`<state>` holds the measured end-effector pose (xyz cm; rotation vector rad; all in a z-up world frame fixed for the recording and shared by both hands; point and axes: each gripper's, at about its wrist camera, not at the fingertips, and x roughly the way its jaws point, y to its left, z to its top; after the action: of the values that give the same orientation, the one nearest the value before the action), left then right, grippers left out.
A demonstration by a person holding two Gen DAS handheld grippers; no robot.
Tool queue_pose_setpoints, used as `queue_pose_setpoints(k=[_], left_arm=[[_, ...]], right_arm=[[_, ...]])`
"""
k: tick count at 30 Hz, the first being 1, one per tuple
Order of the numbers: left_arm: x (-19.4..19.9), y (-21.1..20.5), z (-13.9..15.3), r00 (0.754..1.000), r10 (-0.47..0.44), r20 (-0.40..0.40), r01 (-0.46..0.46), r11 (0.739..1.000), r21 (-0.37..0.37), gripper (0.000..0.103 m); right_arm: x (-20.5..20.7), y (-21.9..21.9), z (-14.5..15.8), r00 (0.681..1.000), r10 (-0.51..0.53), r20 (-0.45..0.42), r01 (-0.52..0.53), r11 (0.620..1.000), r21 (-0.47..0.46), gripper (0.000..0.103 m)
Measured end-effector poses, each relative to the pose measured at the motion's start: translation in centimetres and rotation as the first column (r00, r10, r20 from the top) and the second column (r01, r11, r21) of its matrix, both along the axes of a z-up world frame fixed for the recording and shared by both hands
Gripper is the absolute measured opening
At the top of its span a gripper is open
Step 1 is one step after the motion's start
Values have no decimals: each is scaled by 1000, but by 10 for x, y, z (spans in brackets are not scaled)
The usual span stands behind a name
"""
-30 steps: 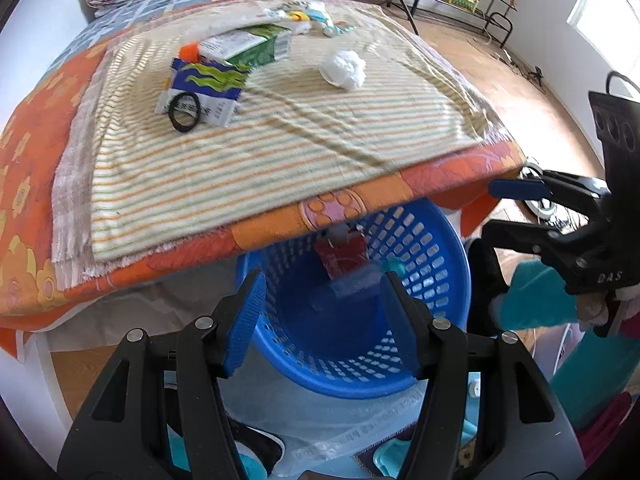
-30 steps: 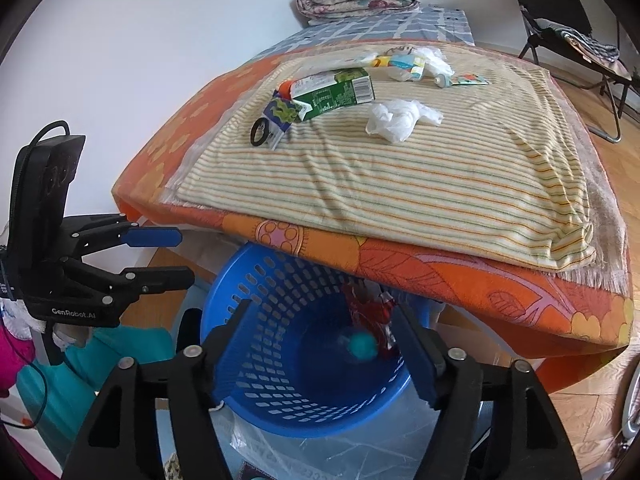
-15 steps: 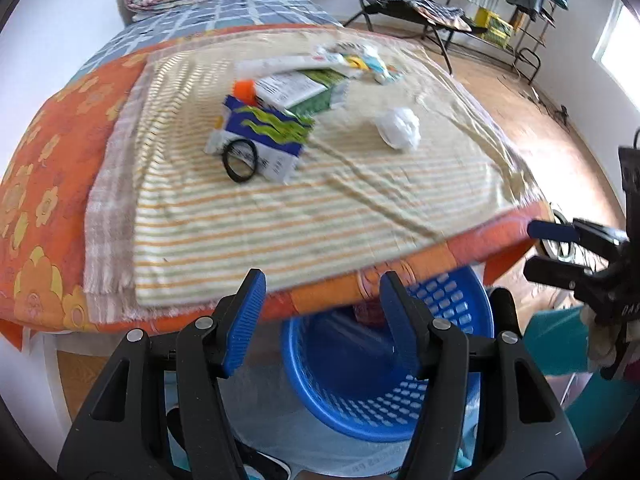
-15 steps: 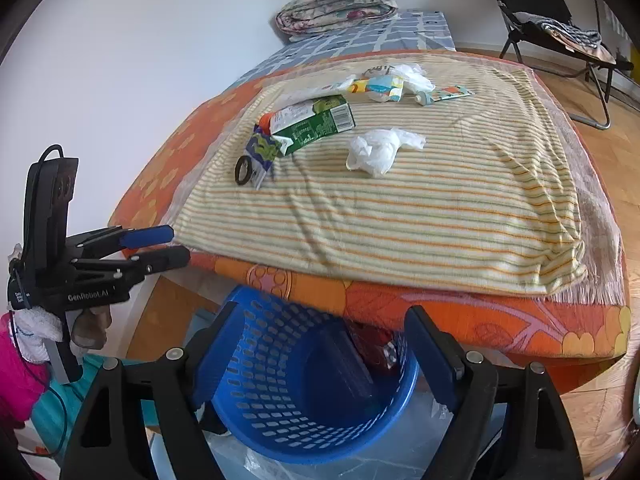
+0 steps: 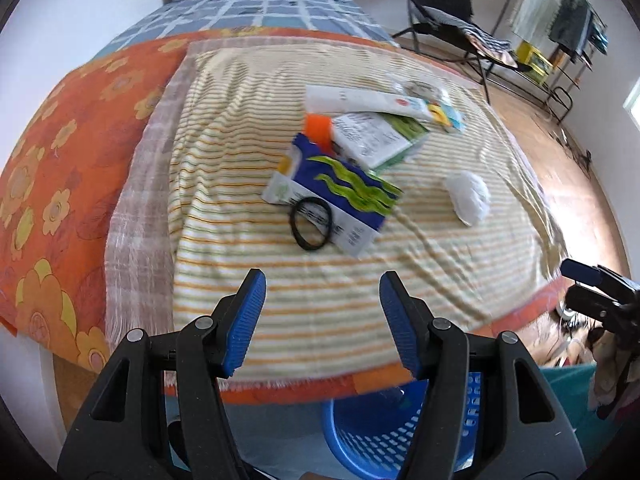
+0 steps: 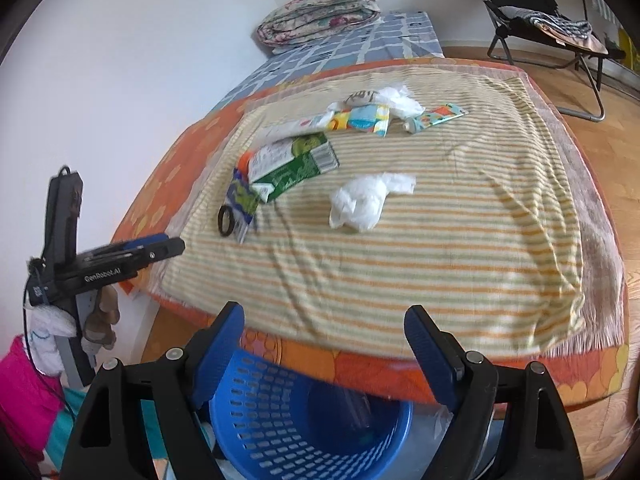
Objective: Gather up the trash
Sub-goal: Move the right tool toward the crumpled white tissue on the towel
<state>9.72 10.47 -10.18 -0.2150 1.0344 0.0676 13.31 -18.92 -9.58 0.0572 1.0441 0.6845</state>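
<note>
On a bed spread with a striped cloth (image 5: 248, 208), litter lies scattered. From the left: a black ring (image 5: 311, 229) rests on the near corner of a blue-and-green packet (image 5: 340, 188); just behind it sit an orange cap (image 5: 318, 129) and a green-and-white carton (image 6: 292, 164); farther back lies a long white wrapper (image 6: 320, 123); to the right, apart from the pile, is a crumpled white bag (image 6: 362, 202). The left gripper (image 5: 322, 320) hangs above the cloth's near edge, jaws apart and empty. The right gripper (image 6: 324, 344) stands wider, also empty. A blue basket (image 6: 280, 420) sits on the floor below the bed's edge.
</note>
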Motion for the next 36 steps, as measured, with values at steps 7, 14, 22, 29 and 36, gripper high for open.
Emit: queue_pose_setpoints(k=[7, 14, 22, 29, 36], left_arm=[[23, 27, -15, 997, 68, -36, -71, 994, -84, 61], [42, 36, -26, 995, 83, -62, -91, 988, -128, 52], [64, 41, -38, 992, 88, -90, -102, 982, -159, 45], [71, 40, -44, 991, 84, -105, -100, 983, -156, 45], [69, 37, -45, 993, 55, -106, -73, 981, -177, 22]], right_arm=[[39, 19, 3, 999, -4, 32, 5, 999, -38, 84], [81, 31, -11, 998, -54, -16, 53, 997, -52, 84], [108, 43, -31, 992, -100, -71, 95, 993, -69, 84], [118, 51, -41, 990, -112, -89, 105, 991, -79, 84], [119, 59, -50, 991, -102, -87, 93, 990, -104, 84]])
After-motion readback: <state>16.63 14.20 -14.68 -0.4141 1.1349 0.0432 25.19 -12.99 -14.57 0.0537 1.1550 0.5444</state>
